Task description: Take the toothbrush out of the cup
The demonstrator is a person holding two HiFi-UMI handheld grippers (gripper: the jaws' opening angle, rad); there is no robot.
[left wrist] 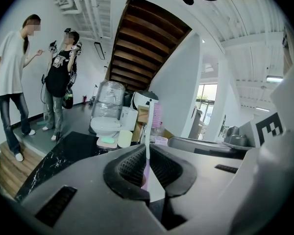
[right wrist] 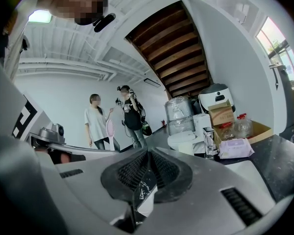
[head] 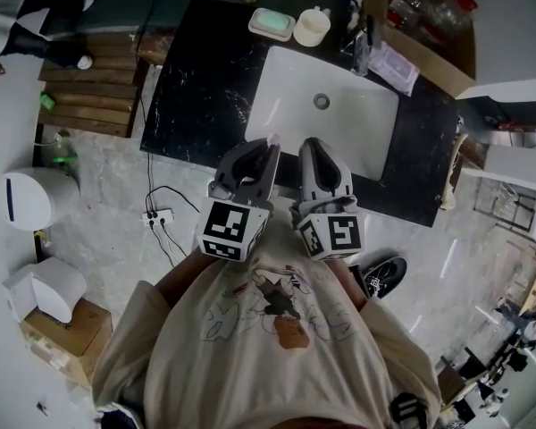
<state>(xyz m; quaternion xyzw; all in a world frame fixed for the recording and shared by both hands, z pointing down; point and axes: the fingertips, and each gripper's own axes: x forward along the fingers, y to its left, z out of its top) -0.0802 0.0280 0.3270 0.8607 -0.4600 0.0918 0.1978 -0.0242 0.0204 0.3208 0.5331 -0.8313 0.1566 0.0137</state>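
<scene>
Pinching one toothbrush (left wrist: 156, 114), the left tool (left wrist: 148, 154) flanks the closed, empty right tool (right wrist: 148, 153); one cup (head: 311, 28) stands apart.

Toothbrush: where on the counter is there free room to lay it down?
For the toothbrush, the black counter left of the white basin is bare, from the soap dish forward to the front edge. The basin is empty too. The far edge is crowded: soap dish, cup, faucet and wipes pack.

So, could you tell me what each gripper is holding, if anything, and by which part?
The left gripper holds the toothbrush by its handle, bristles pointing up; the right gripper is shut and empty.
</scene>
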